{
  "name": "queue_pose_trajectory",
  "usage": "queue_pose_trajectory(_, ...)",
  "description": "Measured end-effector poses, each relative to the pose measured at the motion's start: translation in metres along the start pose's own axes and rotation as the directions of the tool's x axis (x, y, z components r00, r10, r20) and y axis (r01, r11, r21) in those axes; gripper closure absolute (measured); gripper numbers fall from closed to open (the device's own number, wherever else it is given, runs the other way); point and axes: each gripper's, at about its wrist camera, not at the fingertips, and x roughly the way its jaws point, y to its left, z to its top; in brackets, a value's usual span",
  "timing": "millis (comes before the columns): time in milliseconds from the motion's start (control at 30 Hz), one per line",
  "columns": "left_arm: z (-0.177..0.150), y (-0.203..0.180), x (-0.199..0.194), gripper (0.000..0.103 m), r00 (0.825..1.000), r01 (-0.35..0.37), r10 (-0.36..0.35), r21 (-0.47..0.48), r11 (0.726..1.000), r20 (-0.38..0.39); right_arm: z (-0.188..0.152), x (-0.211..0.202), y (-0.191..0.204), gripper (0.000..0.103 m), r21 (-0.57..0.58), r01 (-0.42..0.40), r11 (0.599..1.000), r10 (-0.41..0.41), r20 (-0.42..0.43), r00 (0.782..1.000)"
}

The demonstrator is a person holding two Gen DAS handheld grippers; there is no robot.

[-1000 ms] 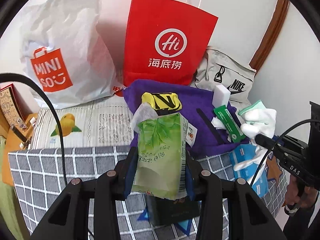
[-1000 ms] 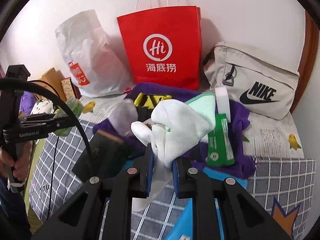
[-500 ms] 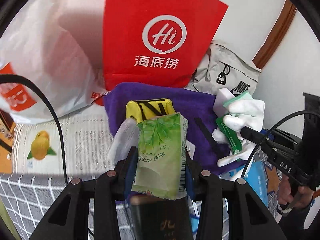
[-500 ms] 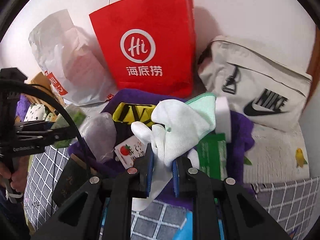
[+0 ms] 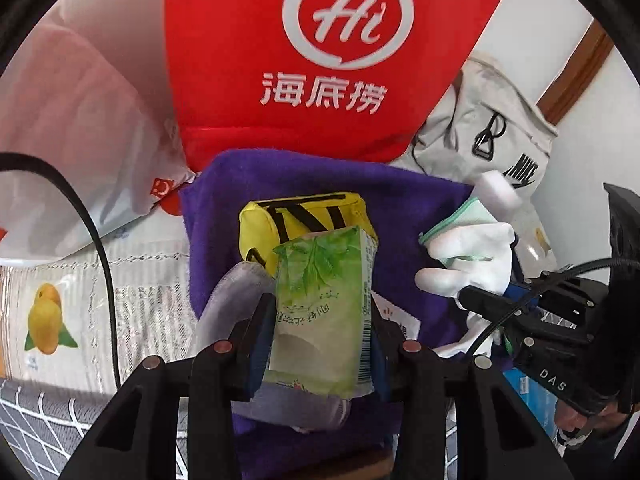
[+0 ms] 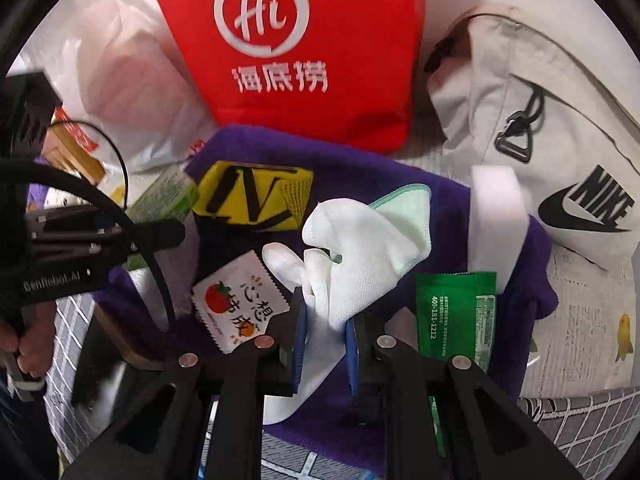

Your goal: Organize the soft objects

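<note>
Task mid-way — left gripper clamps the green tissue pack, right gripper pinches the white cloth, both unplaced above the purple towel — loose items remain.

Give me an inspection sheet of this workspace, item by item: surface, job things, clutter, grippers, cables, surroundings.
Surface: grey grid-patterned cloth with a lemon-print sheet behind it.
Job's things: purple towel spread out, carrying a yellow pouch, white sponge block, green sachet and tomato-print packet.
Clutter: red Hi paper bag, white plastic bag, beige Nike bag.
Grippers: left gripper shut on the green tissue pack; right gripper shut on the white glove.
Cables: black cable loops at left.
Surroundings: white wall, wooden trim.
</note>
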Motion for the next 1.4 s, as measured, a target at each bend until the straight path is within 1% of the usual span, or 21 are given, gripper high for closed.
queue_pose_trajectory(133,0.004,-0.003,0.011,0.063,0.999,-0.018,0.019,0.019,1.000,-0.032,0.002,0.013,0.000,0.083,-0.013,0.013,1.000,-0.014,-0.055,0.998)
queue_pose_trajectory(300,0.007,-0.009,0.016,0.063,0.998,-0.024,0.026,0.038,0.999,-0.049,0.007,0.025,-0.001,0.083,-0.013,0.015,1.000,-0.017,-0.094,0.995)
queue_pose_trajectory(367,0.007,-0.011,0.019,0.062,0.998,-0.030,0.033,0.040,0.999,-0.058,0.007,0.024,0.000,0.083,-0.015,0.024,1.000,-0.026,-0.097,0.995)
queue_pose_trajectory(433,0.007,-0.010,0.021,0.057,0.998,-0.018,0.020,0.033,0.999,-0.061,0.007,0.025,0.000,0.083,-0.016,0.024,1.000,-0.026,-0.112,0.993)
queue_pose_trajectory(500,0.007,-0.010,0.026,0.052,0.997,-0.011,0.013,0.022,1.000,-0.081,0.006,0.026,0.000,0.079,-0.019,0.027,0.999,-0.029,-0.115,0.993)
queue_pose_trajectory(567,0.006,-0.010,0.029,0.051,0.995,-0.013,0.014,0.017,1.000,-0.101,0.007,0.029,0.003,0.067,-0.034,0.031,0.999,-0.034,-0.119,0.992)
queue_pose_trajectory(600,0.005,-0.012,0.030,0.050,0.994,-0.018,0.021,0.027,0.999,-0.106,0.007,0.028,0.004,0.064,-0.042,0.039,0.998,-0.043,-0.118,0.992)
queue_pose_trajectory(633,0.003,-0.013,0.028,0.046,0.994,-0.022,0.026,0.037,0.999,-0.103,0.007,0.029,0.005,0.061,-0.046,0.046,0.998,-0.051,-0.116,0.992)
queue_pose_trajectory(667,0.002,-0.015,0.026,0.044,0.995,-0.025,0.029,0.048,0.999,-0.094,0.006,0.027,0.005,0.060,-0.047,0.048,0.998,-0.054,-0.114,0.992)
queue_pose_trajectory(700,0.001,-0.018,0.025,0.036,0.996,-0.026,0.031,0.053,0.998,-0.084,0.006,0.026,0.005,0.059,-0.049,0.047,0.998,-0.052,-0.111,0.992)
queue_pose_trajectory(733,0.000,-0.020,0.022,0.029,0.997,-0.029,0.033,0.054,0.998,-0.075,0.005,0.023,0.006,0.052,-0.051,0.044,0.998,-0.050,-0.112,0.992)
queue_pose_trajectory(767,0.000,-0.020,0.020,0.028,0.997,-0.027,0.031,0.053,0.998,-0.072,0.004,0.022,0.006,0.044,-0.052,0.050,0.997,-0.055,-0.114,0.992)
queue_pose_trajectory(833,-0.002,-0.021,0.015,0.023,0.998,-0.014,0.018,0.057,0.998,-0.068,0.003,0.016,0.007,0.041,-0.044,0.074,0.996,-0.078,-0.101,0.992)
queue_pose_trajectory(900,-0.004,-0.020,0.009,0.018,0.998,-0.017,0.020,0.052,0.998,-0.066,0.001,0.008,0.008,0.038,-0.036,0.063,0.997,-0.066,-0.092,0.994)
queue_pose_trajectory(967,-0.005,-0.020,0.003,0.018,0.997,-0.039,0.041,0.046,0.998,-0.060,0.001,0.000,0.011,0.024,-0.031,0.055,0.998,-0.057,-0.084,0.995)
queue_pose_trajectory(1033,-0.007,-0.018,-0.003,0.017,0.996,-0.051,0.053,0.027,0.998,-0.066,-0.001,-0.012,0.014,0.021,-0.024,0.080,0.997,-0.081,-0.054,0.995)
queue_pose_trajectory(1133,-0.013,-0.015,-0.014,0.016,0.995,-0.063,0.065,0.023,0.998,-0.077,-0.004,-0.025,0.017,0.020,-0.017,0.089,0.996,-0.089,-0.040,0.995)
queue_pose_trajectory(1233,-0.021,-0.014,-0.028,0.016,0.993,-0.095,0.096,0.023,0.995,-0.073,-0.010,-0.039,0.018,0.020,0.009,0.087,0.996,-0.087,-0.033,0.996)
queue_pose_trajectory(1300,-0.027,-0.013,-0.038,0.016,0.992,-0.108,0.108,0.017,0.994,-0.070,-0.015,-0.051,0.018,0.017,0.030,0.087,0.996,-0.086,-0.025,0.996)
queue_pose_trajectory(1400,-0.041,-0.011,-0.056,0.013,0.989,-0.138,0.138,0.015,0.990,-0.056,-0.025,-0.068,0.019,0.015,0.044,0.067,0.997,-0.068,0.011,0.998)
